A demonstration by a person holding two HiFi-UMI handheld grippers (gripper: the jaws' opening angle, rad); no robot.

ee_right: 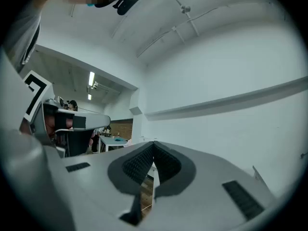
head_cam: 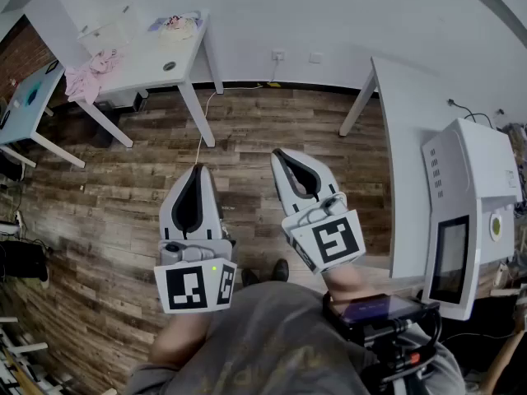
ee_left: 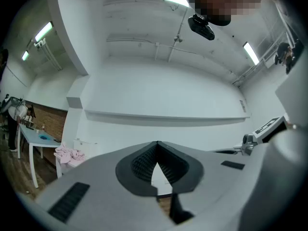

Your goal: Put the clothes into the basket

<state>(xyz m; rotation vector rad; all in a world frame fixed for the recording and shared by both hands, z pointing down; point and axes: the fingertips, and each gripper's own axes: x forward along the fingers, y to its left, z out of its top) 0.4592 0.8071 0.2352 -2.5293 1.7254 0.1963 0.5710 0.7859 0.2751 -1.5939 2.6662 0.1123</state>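
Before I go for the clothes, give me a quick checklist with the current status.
1. Left gripper empty: ok, jaws together on nothing.
2. Right gripper empty: ok, jaws together on nothing.
3. Jaws open for a grab: not ok, both shut.
4. Clothes found: ok, pink heap on the far table, draped over its edge.
5. Clothes within reach: not ok, open floor lies between.
6. Basket found: cannot tell; a pale container on that table may be it.

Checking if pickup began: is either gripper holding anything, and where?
Nothing is held. The left gripper and right gripper are both shut, empty; the pink clothes lie on a far table.
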